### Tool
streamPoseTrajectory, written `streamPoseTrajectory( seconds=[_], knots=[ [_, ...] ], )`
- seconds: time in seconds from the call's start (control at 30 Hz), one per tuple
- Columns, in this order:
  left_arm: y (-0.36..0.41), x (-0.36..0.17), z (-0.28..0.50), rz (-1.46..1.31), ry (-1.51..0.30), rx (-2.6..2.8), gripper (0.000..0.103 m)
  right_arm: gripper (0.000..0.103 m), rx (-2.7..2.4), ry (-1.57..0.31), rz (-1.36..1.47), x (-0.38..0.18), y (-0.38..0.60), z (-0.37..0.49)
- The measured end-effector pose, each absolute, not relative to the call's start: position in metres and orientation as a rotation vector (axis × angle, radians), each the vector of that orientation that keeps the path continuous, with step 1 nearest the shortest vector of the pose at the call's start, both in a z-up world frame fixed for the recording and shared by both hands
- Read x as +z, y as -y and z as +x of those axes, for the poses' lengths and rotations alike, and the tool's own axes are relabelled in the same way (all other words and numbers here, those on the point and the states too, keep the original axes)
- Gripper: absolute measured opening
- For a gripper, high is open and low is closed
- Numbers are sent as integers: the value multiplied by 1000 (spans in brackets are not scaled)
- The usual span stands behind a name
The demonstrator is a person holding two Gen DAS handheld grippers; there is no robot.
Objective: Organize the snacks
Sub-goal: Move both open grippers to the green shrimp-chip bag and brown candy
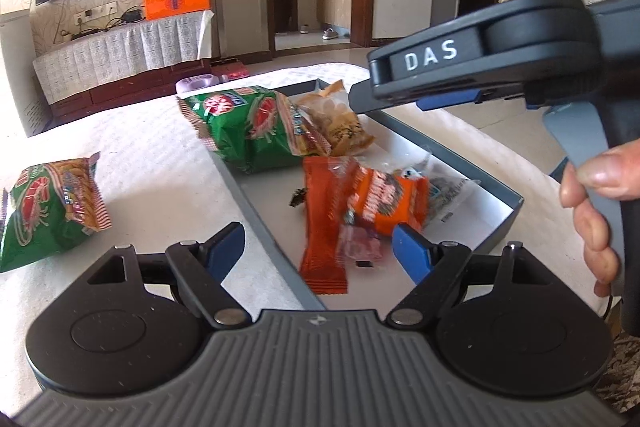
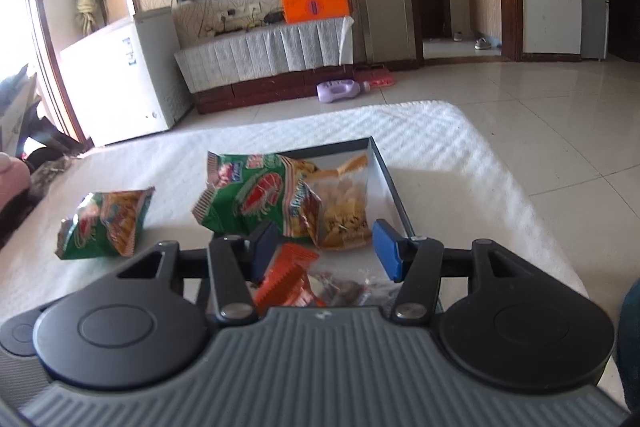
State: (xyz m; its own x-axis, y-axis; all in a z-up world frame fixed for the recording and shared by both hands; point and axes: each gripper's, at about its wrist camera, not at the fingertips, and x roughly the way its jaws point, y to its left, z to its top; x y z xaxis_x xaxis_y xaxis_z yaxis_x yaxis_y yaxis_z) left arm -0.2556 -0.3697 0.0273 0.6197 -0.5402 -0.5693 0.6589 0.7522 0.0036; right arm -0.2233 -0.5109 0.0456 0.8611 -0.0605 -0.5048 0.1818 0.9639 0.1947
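Green crinkly noodle-snack bag (image 1: pixel 52 203), light and crushable, lies outside the box (image 1: pixel 276 247) near the tabletop's left edge; both tongs (image 1: pixel 318 253) (image 2: pixel 324 251) gape, empty.

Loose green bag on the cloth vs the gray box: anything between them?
Nothing. In the left wrist view only bare white cloth separates the loose green bag from the gray box. The right wrist view shows the same bare gap.

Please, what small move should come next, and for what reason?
Probably move the left gripper, open and empty, left toward the green snack bag lying alone on the white cloth. The other snacks already sit in the grey box, so this bag seems the one left.
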Motion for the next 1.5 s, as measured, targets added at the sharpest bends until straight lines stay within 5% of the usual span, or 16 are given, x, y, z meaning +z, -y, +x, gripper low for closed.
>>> streamPoseTrajectory(
  seconds=[1.27, 1.5],
  knots=[
    [291, 56, -217, 206, -599, -580, 89, 56, -103, -479, 246, 61, 457, -208],
    [284, 55, -212, 231, -606, -571, 90, 78, -17, -431, 225, 69, 428, -197]
  ],
)
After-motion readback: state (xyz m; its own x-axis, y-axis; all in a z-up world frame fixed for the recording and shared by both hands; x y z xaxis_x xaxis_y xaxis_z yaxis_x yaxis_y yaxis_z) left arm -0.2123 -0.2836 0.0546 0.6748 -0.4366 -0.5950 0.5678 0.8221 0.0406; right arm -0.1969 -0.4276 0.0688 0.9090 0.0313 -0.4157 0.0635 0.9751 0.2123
